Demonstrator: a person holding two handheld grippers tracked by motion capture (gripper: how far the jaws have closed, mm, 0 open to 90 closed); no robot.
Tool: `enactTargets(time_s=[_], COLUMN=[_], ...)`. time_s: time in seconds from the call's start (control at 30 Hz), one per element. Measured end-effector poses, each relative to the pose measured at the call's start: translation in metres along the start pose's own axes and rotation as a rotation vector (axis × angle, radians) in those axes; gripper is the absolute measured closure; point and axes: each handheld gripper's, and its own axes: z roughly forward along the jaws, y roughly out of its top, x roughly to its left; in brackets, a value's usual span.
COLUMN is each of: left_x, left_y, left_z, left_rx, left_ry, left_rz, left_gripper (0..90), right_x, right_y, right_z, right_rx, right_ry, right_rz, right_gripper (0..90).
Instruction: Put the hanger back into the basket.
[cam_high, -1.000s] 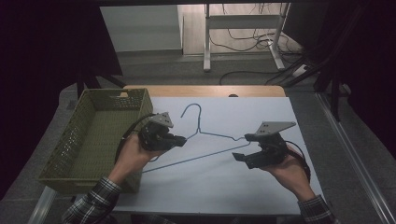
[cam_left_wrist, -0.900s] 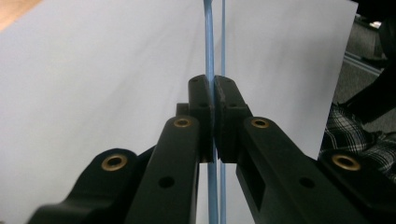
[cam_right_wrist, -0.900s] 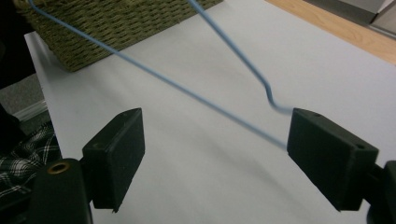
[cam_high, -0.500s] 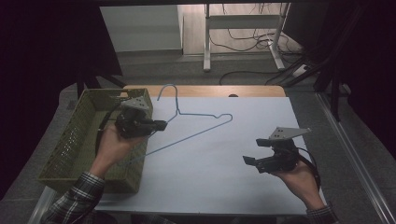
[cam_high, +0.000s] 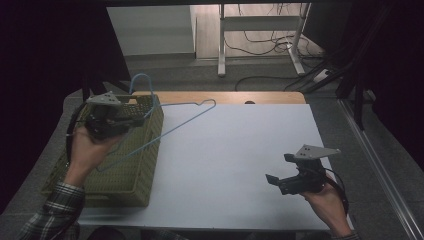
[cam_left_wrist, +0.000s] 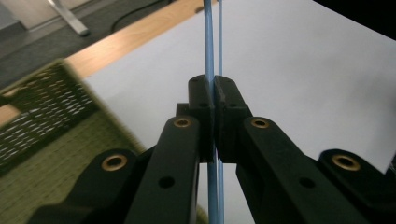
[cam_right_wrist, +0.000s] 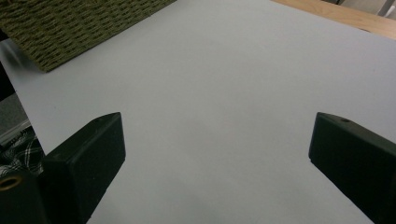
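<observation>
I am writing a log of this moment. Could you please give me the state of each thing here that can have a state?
Left hand-held gripper: shut on the hanger, held over the basket.
Right hand-held gripper: open, holding nothing, above the white table sheet.
Hanger: blue wire, lifted, partly over the basket and partly over the sheet.
Basket: green, upright at the left of the table; contents cannot be told.
White table sheet: flat.

No text, label, brand, number or sign can be read on anything in these views.
</observation>
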Motion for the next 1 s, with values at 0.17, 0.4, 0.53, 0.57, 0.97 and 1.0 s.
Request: enactTargets(time_s=[0.17,0.4,0.53,0.57,0.97,1.0], left_x=[0.017,0.039,0.052,0.055,0.085,0.088], left_y=[-0.015,-0.04,-0.056,-0.06,-0.1,-0.103], left_z=[-0.018,-0.04,-0.051,-0.053,-0.06,-0.059], left_rx=[-0.012,-0.022,-0.037,-0.039,-0.05,-0.048], left_ry=[0.051,0.114,0.15,0.153,0.211,0.215], left_rz=[-0.038,-0.086,-0.126,-0.133,-0.213,-0.218], left_gripper=[88.1,88.0,88.0,88.0,88.0,88.0], right_x=[0.0,-0.004,-0.007,-0.008,-0.008,-0.008], right_y=[-0.011,-0.028,-0.034,-0.035,-0.039,-0.04], right_z=[-0.004,-0.008,-0.007,-0.007,-0.002,-0.001], right_rx=[-0.002,0.007,0.018,0.02,0.051,0.054], right_ry=[-0.022,-0.052,-0.058,-0.058,-0.059,-0.059], right_rz=[0.018,0.053,0.073,0.075,0.077,0.079], right_gripper=[1.8,1.5,1.5,1.5,1.4,1.4])
